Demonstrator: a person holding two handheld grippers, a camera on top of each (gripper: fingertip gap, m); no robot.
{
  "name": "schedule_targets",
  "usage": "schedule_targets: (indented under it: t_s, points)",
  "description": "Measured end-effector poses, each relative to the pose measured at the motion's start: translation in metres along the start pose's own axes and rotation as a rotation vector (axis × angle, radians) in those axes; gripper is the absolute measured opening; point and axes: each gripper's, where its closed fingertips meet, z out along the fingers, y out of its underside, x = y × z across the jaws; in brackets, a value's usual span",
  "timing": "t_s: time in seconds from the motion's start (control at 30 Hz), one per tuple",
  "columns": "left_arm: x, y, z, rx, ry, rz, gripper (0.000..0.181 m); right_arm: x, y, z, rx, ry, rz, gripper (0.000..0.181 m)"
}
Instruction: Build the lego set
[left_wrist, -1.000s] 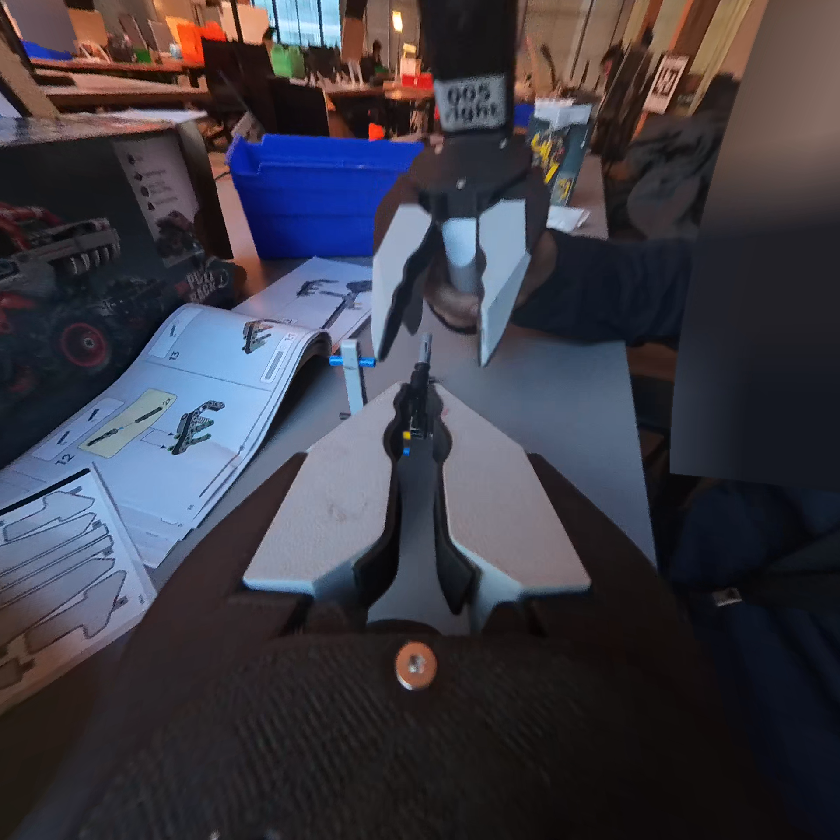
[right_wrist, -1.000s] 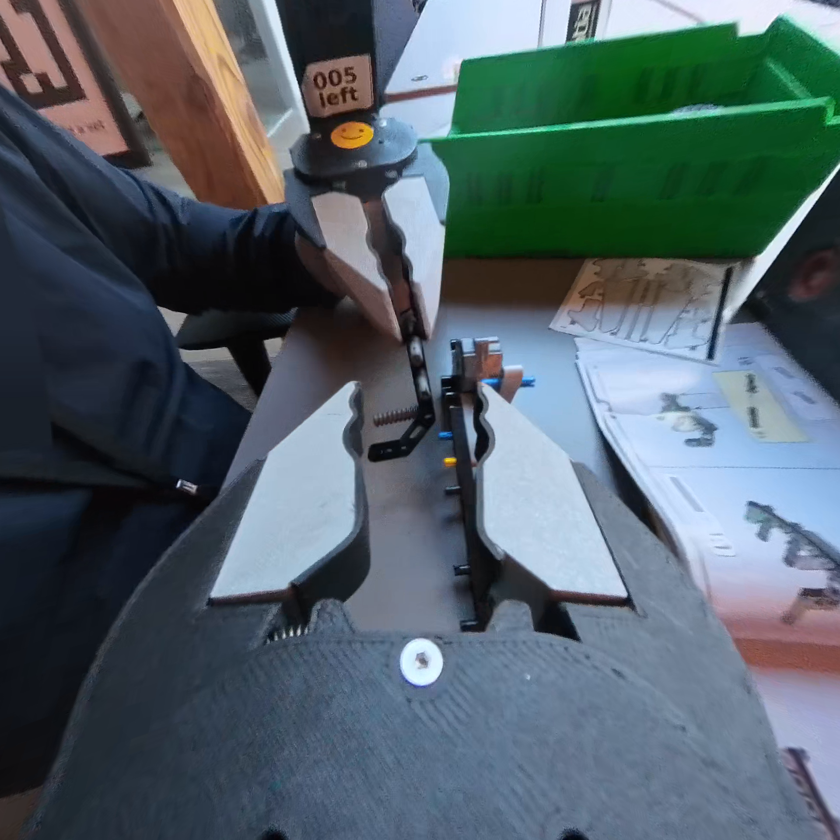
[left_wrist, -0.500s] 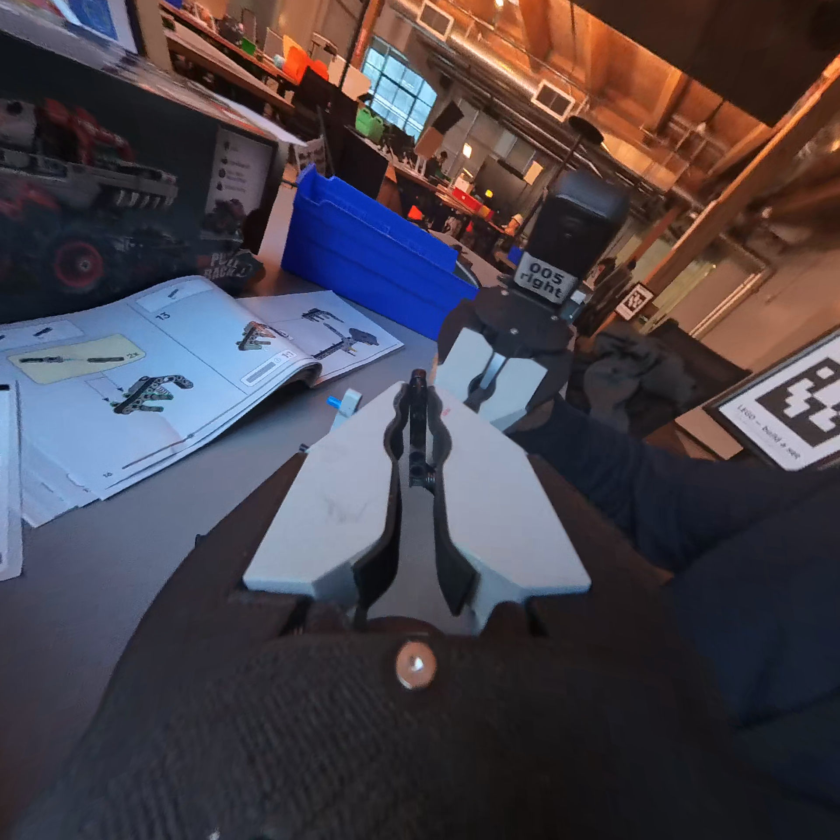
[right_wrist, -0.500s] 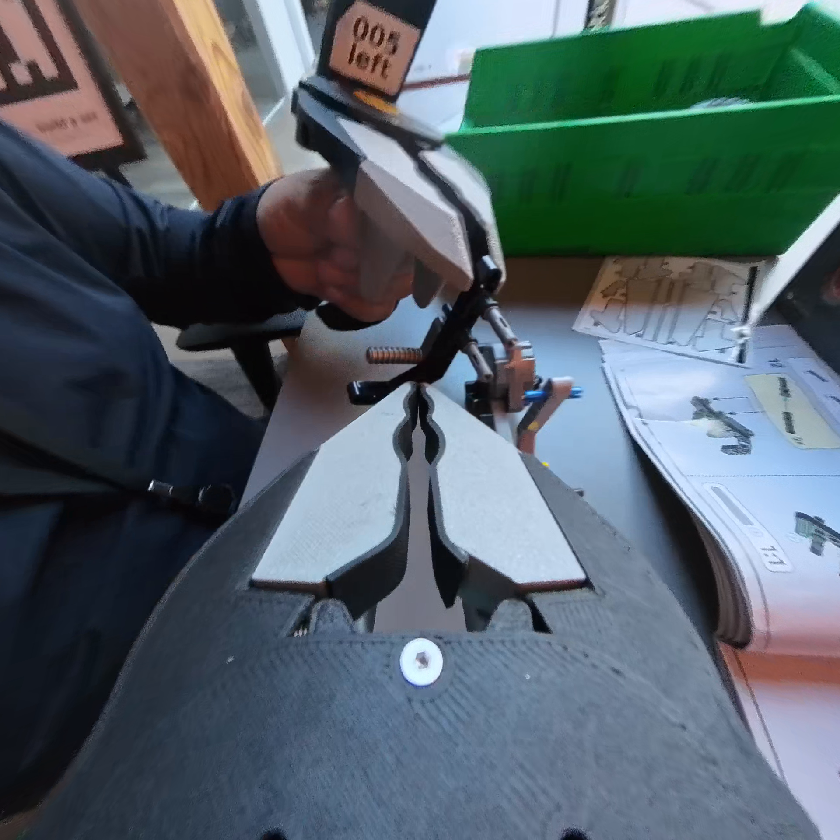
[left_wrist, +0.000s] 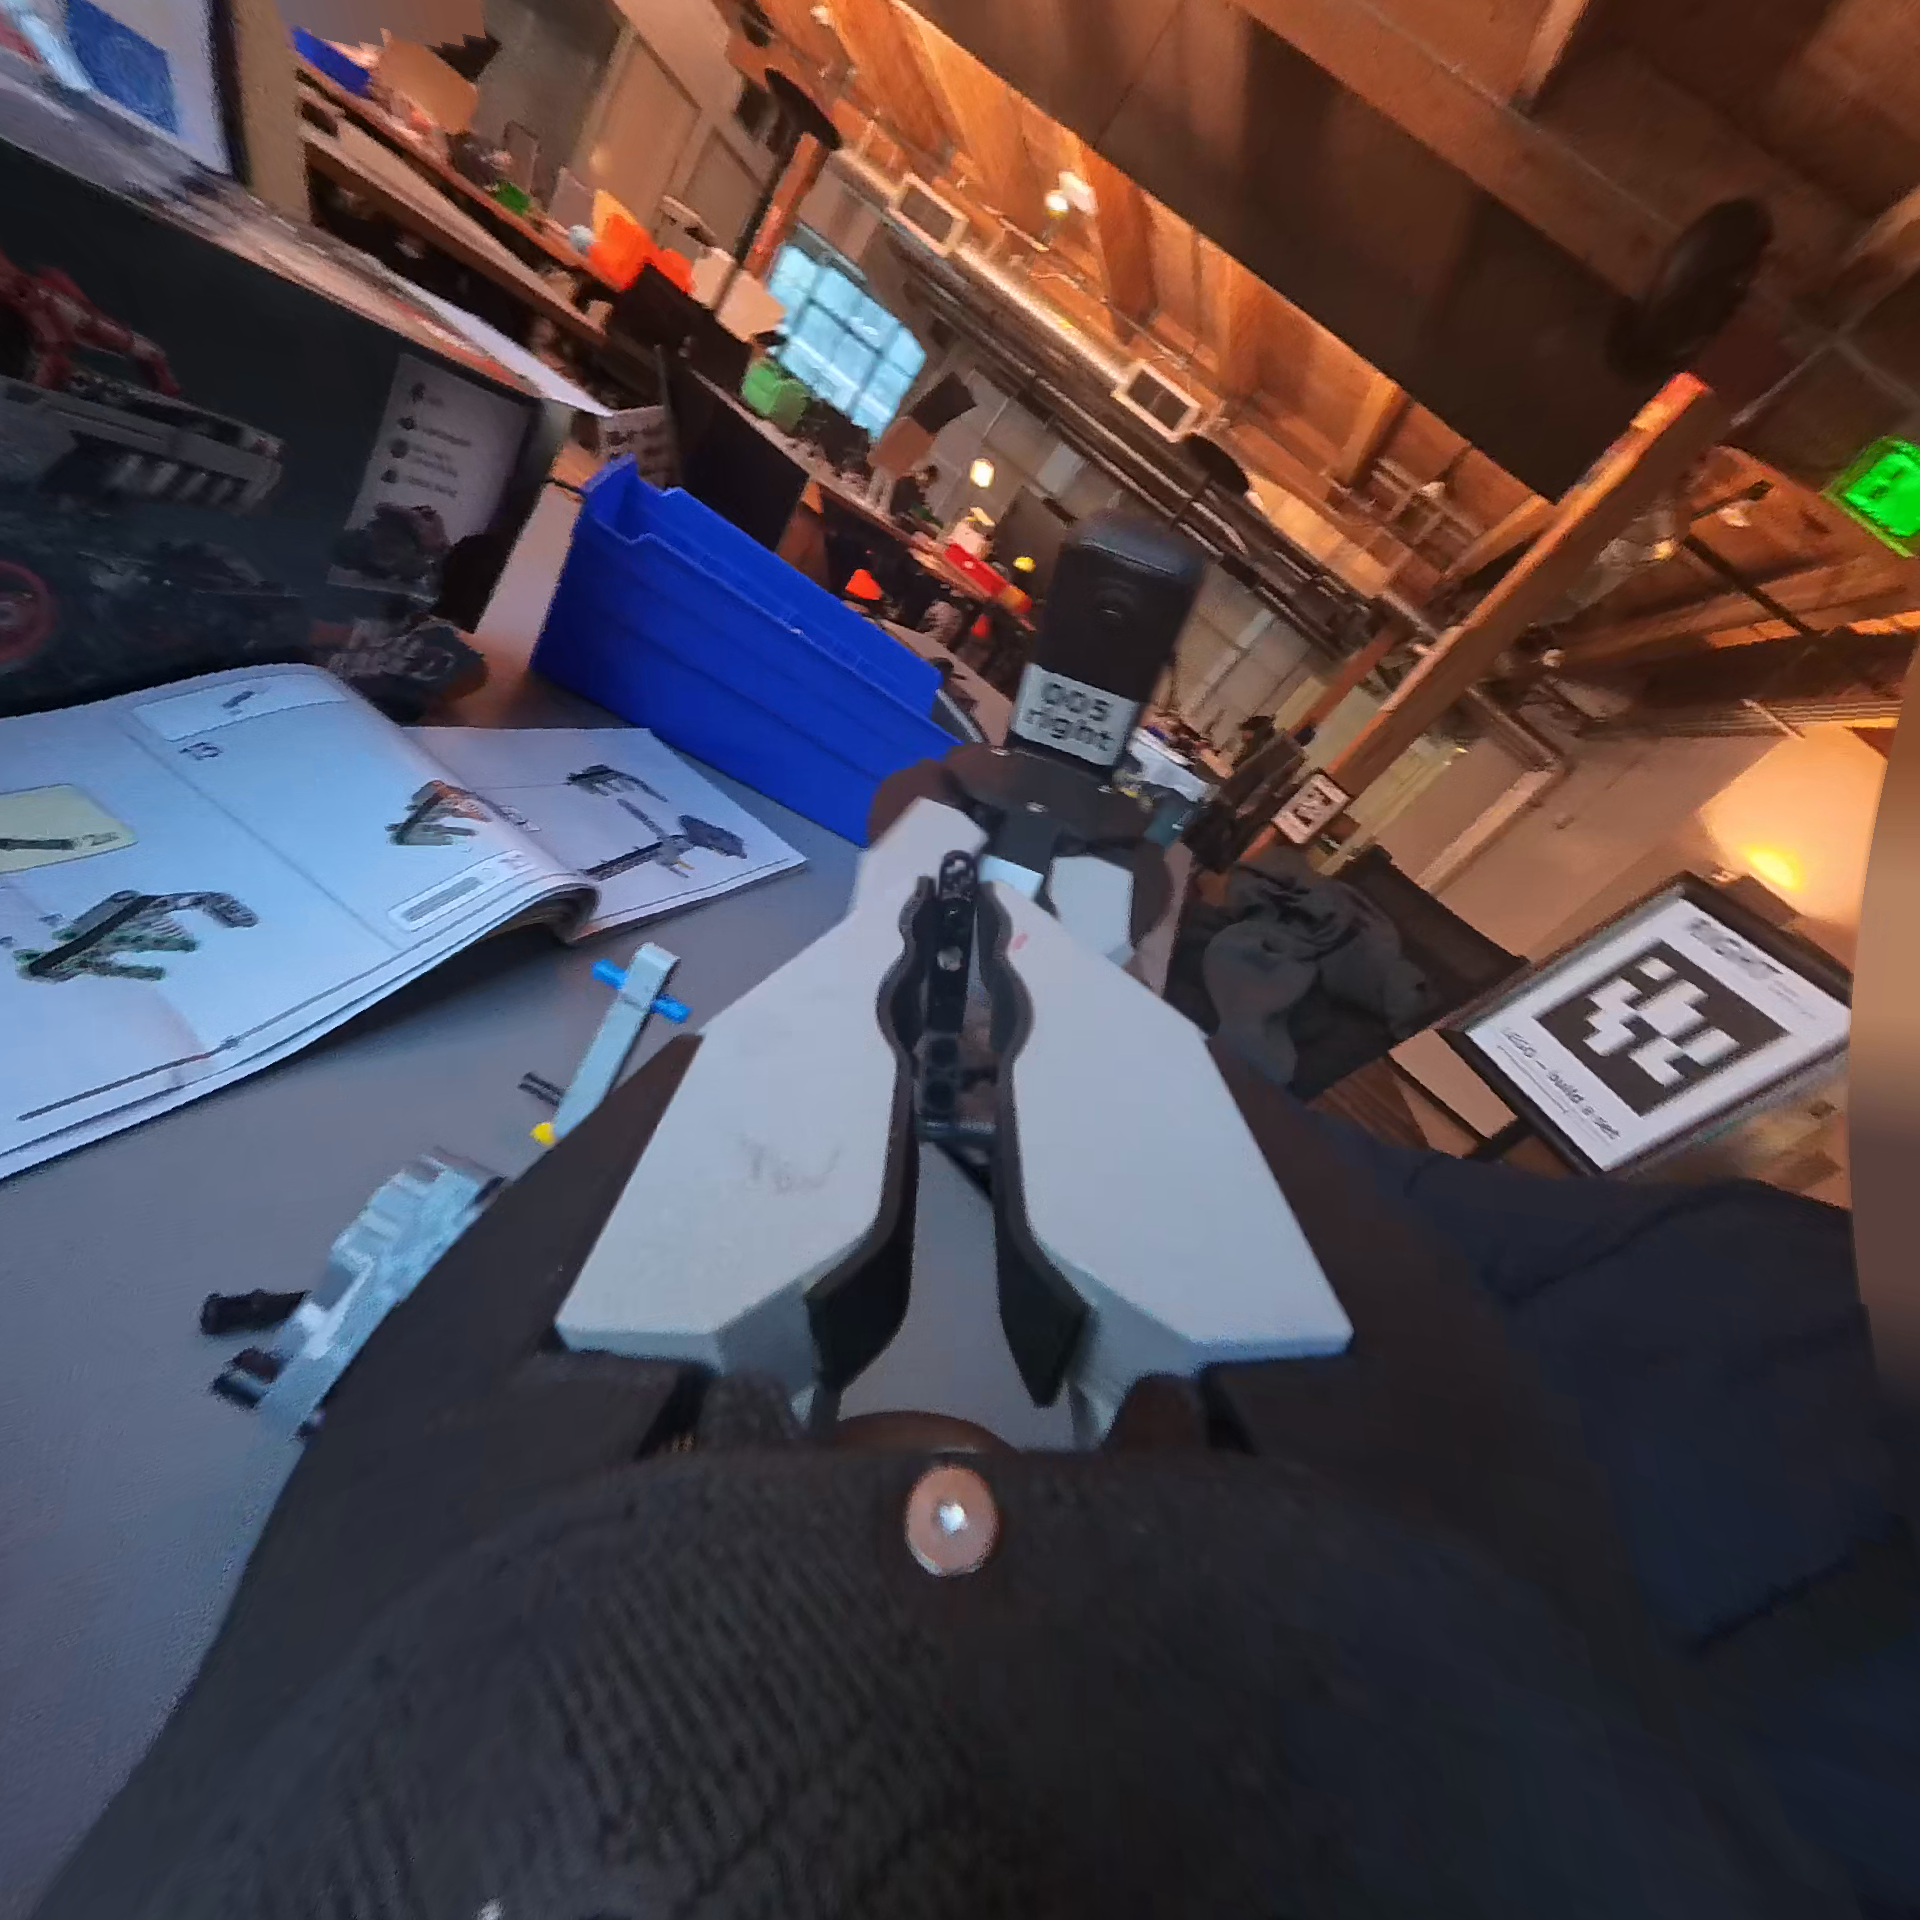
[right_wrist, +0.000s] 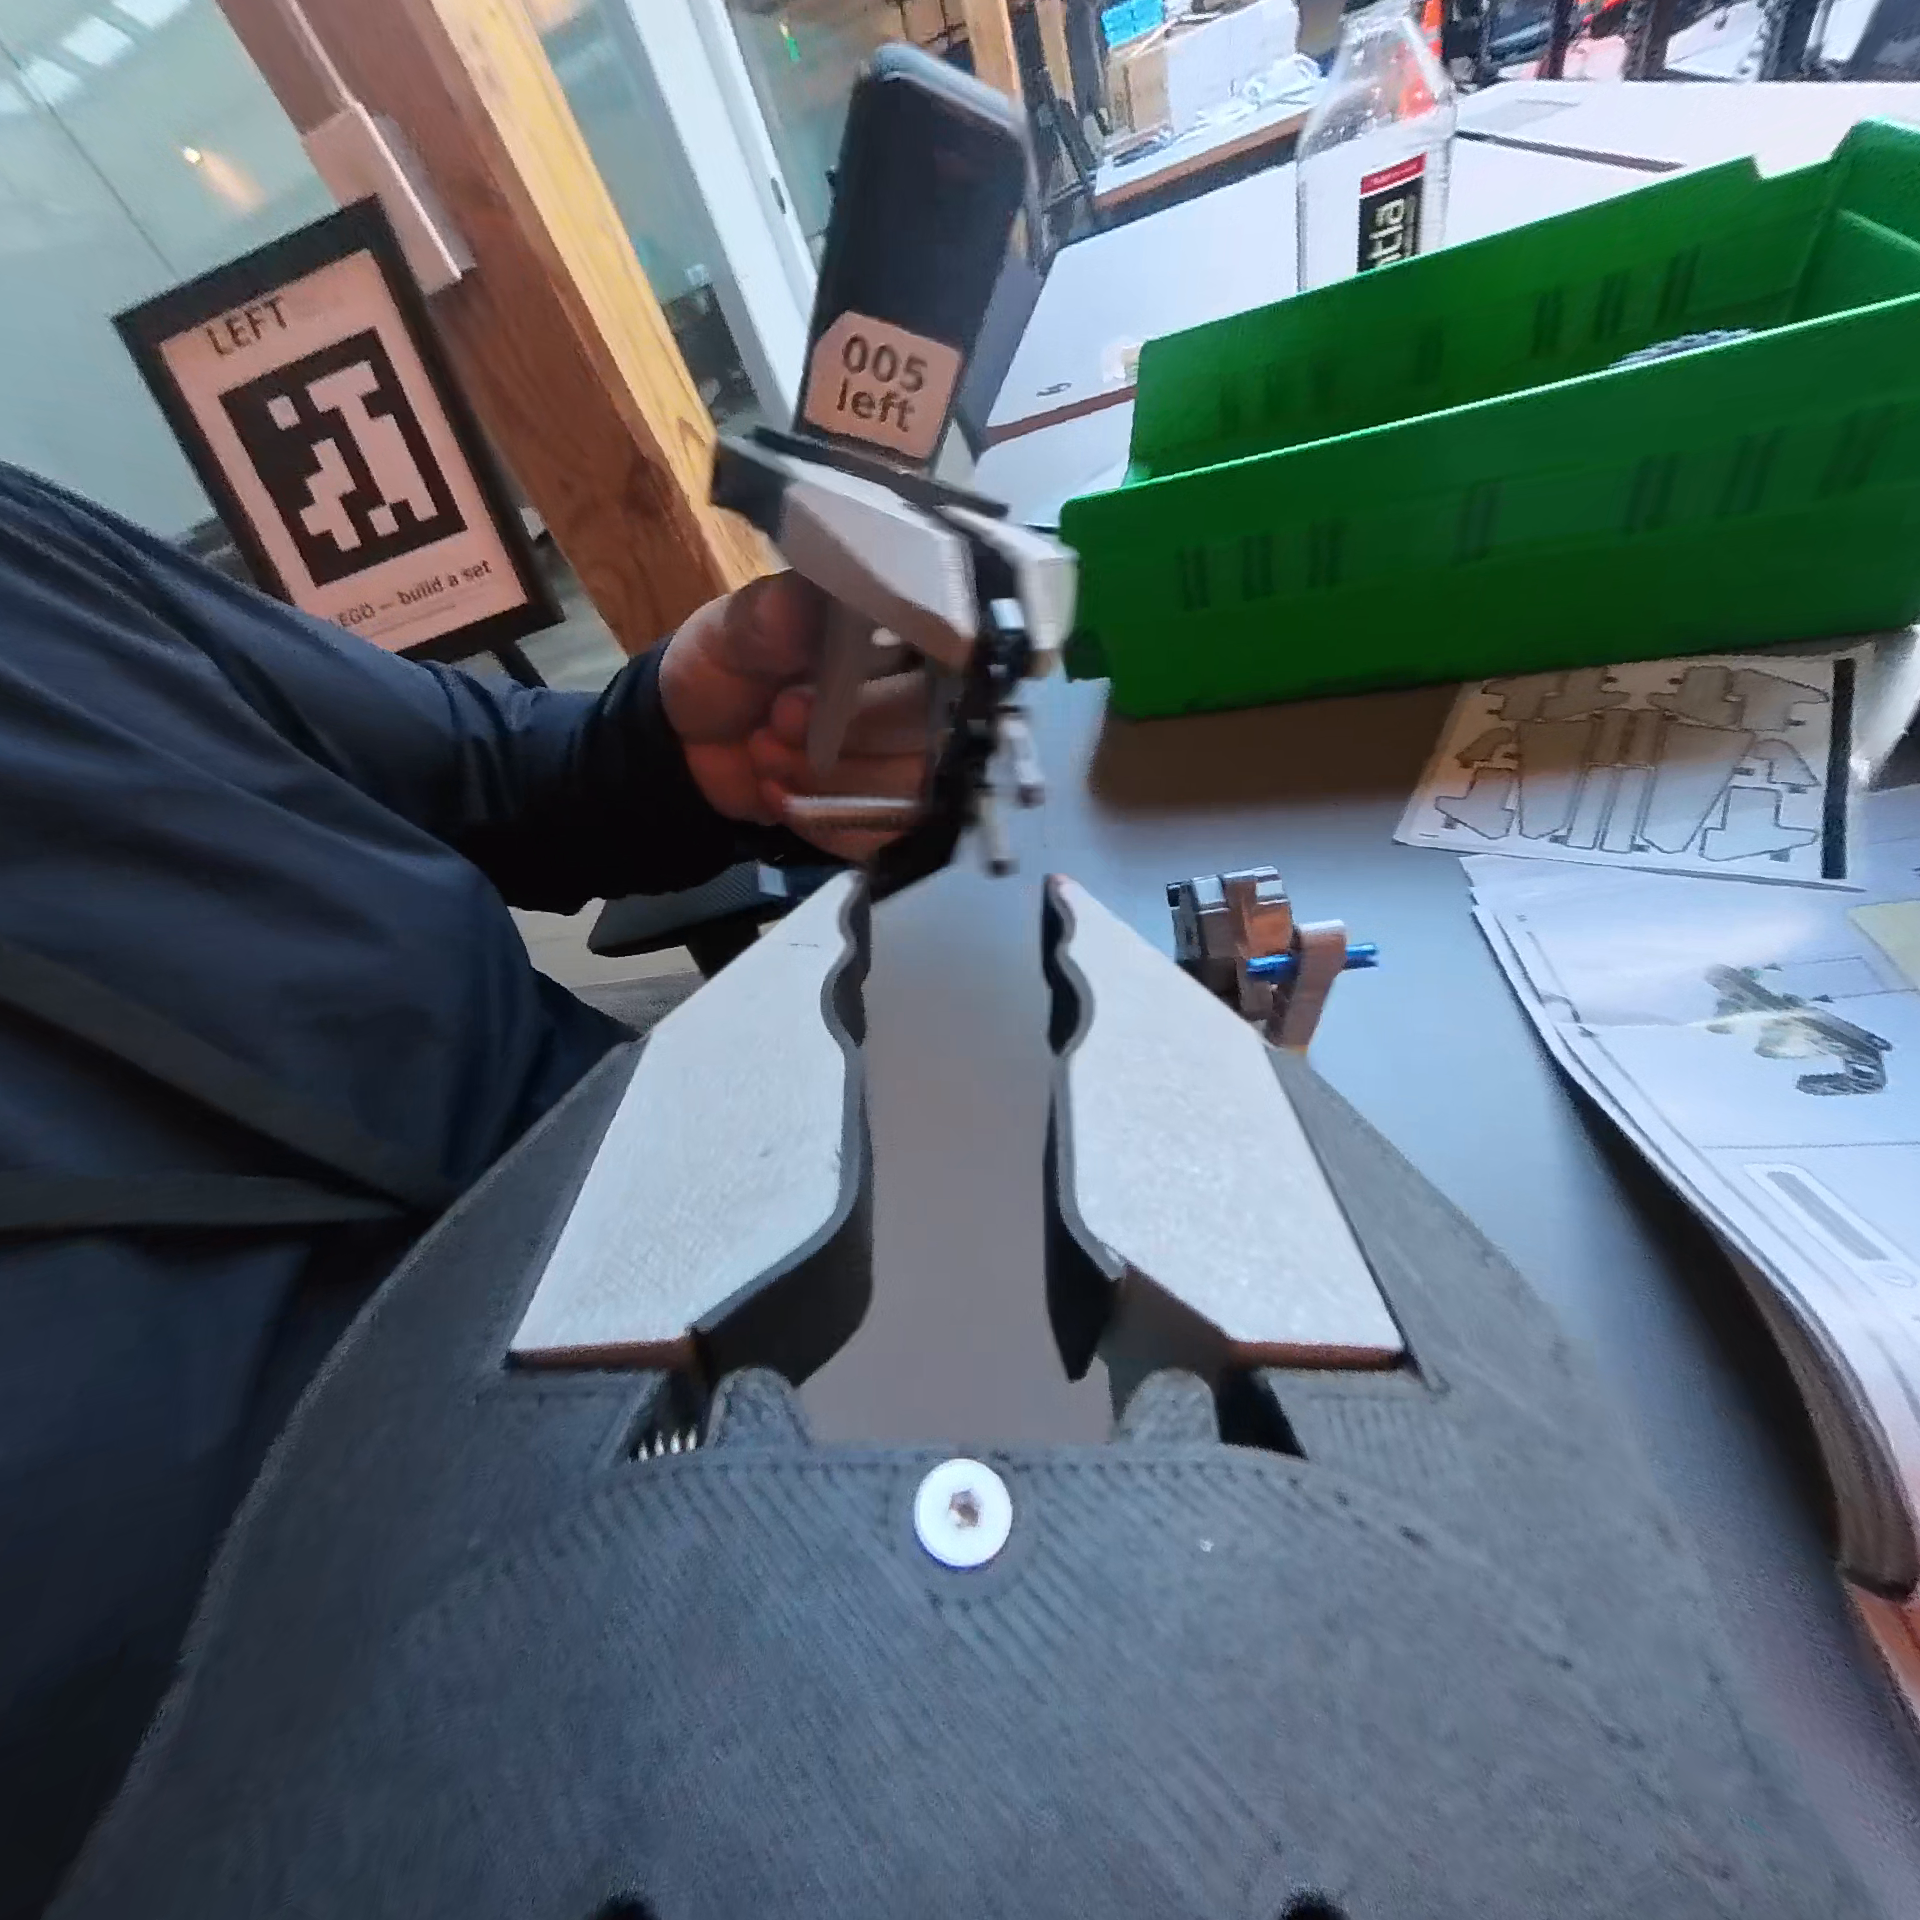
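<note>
Two grippers at frame centre: left gripper (left_wrist: 951, 914), raised off the table since a second ago, stays clenched on the black beam assembly (right_wrist: 961, 748); right gripper (right_wrist: 951, 904), reopened and empty, suggests regrasping next.

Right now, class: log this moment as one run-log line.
left gripper: shut on black beam assembly, raised | right gripper: open, empty | grey sub-build: on table | instruction booklet: open

A dark grey table (right_wrist: 1382, 831) is carrying an open instruction booklet (left_wrist: 312, 862). Beside the booklet a grey lego assembly (right_wrist: 1262, 951) is standing; beyond it a green bin (right_wrist: 1507, 540) and a blue bin (left_wrist: 727, 665) are sitting.
</note>
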Motion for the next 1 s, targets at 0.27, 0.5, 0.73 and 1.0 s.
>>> schedule_targets:
  t_s: [0.27,0.5,0.73,1.0]
  points:
    - [0.065,-0.023,-0.023,0.062,0.222,0.558,0.004,-0.004,-0.029,-0.023,0.152,-0.025,0.012,0.040]
    - [0.071,0.008,-0.011,0.074,0.288,0.692,0.004,-0.032,-0.015,0.000,0.074,-0.089,-0.117,0.053]
    - [0.046,0.018,-0.006,0.105,0.228,0.703,0.004,-0.024,0.006,0.015,-0.002,-0.055,-0.110,0.008]
    - [0.035,0.018,-0.013,0.093,0.195,0.705,0.005,-0.006,0.001,-0.006,-0.010,-0.012,-0.064,0.004]
